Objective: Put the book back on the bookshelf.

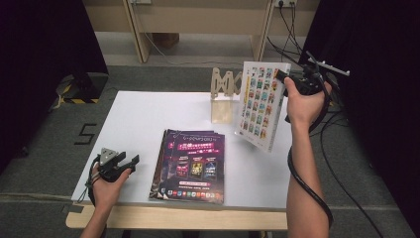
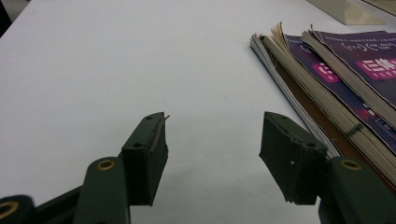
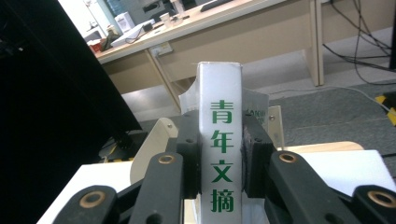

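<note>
Magazines lie in a stack [image 1: 189, 166] near the front edge of the white table [image 1: 138, 119], purple covers up. That stack serves as the landmark. Behind it and to its right, lifted clear of the table top, is a thick magazine [image 1: 261, 105] with a white cover full of small coloured pictures, tilted so that its cover faces the stack. The right gripper [image 1: 289, 79] grips it at its upper right edge. In the right gripper view the two black jaws press on either side of the white spine [image 3: 219, 158], which carries green Chinese characters, so this claw is clamped on the magazine. Just behind the stack, and beside the lifted magazine, stands a wooden rack [image 1: 225, 94] with zigzag slots.

To the left of the stack, low over the table, rests the left gripper [image 1: 130, 162] in the person's left hand [image 1: 106, 186]. In the left gripper view its jaws stand well apart with bare table between them, and the stack's page edges [image 2: 299, 93] run just beside the right-hand jaw.
</note>
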Motion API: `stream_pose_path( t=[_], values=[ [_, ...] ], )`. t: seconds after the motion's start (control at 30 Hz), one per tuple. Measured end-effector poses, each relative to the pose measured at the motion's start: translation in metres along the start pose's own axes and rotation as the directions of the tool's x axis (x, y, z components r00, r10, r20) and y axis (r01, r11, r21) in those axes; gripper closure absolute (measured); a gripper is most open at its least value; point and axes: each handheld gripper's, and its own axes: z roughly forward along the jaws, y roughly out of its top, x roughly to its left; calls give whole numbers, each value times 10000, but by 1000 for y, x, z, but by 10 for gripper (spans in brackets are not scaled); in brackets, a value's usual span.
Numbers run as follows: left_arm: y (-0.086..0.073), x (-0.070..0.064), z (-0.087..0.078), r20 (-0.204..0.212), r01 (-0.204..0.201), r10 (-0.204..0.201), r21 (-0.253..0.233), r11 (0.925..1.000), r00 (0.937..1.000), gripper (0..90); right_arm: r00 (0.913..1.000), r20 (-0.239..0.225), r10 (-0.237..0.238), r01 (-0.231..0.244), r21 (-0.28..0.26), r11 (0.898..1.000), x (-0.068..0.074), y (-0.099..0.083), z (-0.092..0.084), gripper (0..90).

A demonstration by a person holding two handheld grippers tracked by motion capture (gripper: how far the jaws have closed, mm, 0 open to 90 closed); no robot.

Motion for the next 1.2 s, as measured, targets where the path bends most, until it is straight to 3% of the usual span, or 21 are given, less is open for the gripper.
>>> stream_pose_path(
  t=[0.53, 0.67, 0.93, 1.2],
  values=[
    [0, 0, 0, 2, -33, 33, 44, 10000, 10000, 403, 9990, 451, 0, 13, -268, 9996, -14, 4, -11, 744],
    [0, 0, 0, -11, -14, 14, 16, 10000, 10000, 403, 9979, 600, -224, 239, -251, 9994, -10, 4, -6, 744],
    [0, 0, 0, -9, -31, 31, 26, 10000, 10000, 403, 9984, 529, -201, 213, -227, 9995, -5, 7, 3, 744],
    [0, 0, 0, -9, -47, 47, 47, 10000, 10000, 403, 9954, 879, -369, 400, -339, 9986, -6, 13, 10, 744]
  ],
)
